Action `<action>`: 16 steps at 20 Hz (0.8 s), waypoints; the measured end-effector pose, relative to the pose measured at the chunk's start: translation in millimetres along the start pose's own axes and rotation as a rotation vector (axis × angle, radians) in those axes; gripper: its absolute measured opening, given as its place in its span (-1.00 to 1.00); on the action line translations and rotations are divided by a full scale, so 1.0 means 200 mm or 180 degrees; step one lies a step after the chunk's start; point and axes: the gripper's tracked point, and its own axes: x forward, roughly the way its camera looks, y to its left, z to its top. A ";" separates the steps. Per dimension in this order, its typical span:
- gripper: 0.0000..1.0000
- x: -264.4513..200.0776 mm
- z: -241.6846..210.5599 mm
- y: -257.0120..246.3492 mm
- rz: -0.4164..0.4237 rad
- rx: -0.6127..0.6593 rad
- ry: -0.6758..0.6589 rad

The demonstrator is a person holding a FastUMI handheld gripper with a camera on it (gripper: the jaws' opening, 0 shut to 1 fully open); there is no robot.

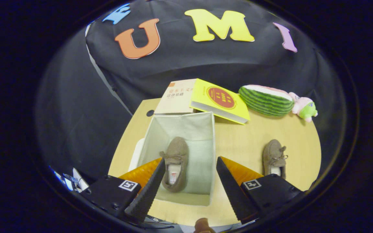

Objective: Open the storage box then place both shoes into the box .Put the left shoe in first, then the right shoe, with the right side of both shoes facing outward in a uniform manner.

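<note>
Two fingers of the claw (189, 181) stand wide apart, nothing between them, hanging above the near end of the box (206, 155).

Small brown rounded thing (202, 226), partly cut off, nearest of all, below and between the fingers; cannot tell what it is.

Box: pale fabric, open at the top, standing on the bench (238, 142), its near wall just ahead of the fingertips. A pale flat piece (137, 153) lies against its left side; cannot tell whether this is the lid.

Shoe in box (175, 163): brown, suede-like, laced, lying on the box floor toward the left wall, toe pointing away, heel nearest the left finger.

Second shoe (274, 157): same kind, on the bare bench to the right of the box, well apart from it, toe pointing away, its heel partly hidden behind the right finger's mount.

Bench: light wood, rounded edge.

Yellow book (220, 100): beyond the box, tilted, resting partly on a tan book (176, 97) that lies behind the box's far wall.

Watermelon plush (265, 100): far right of the books, on the bench.

Small pink and green plush (304, 108): touching the watermelon's right end.
</note>
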 end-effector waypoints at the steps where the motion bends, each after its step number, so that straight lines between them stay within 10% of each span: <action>1: 1.00 -0.01 0.00 -0.07 -0.0033 0.0025 -0.0011; 16: 1.00 0.16 -0.30 -1.20 -0.0785 0.0307 0.0521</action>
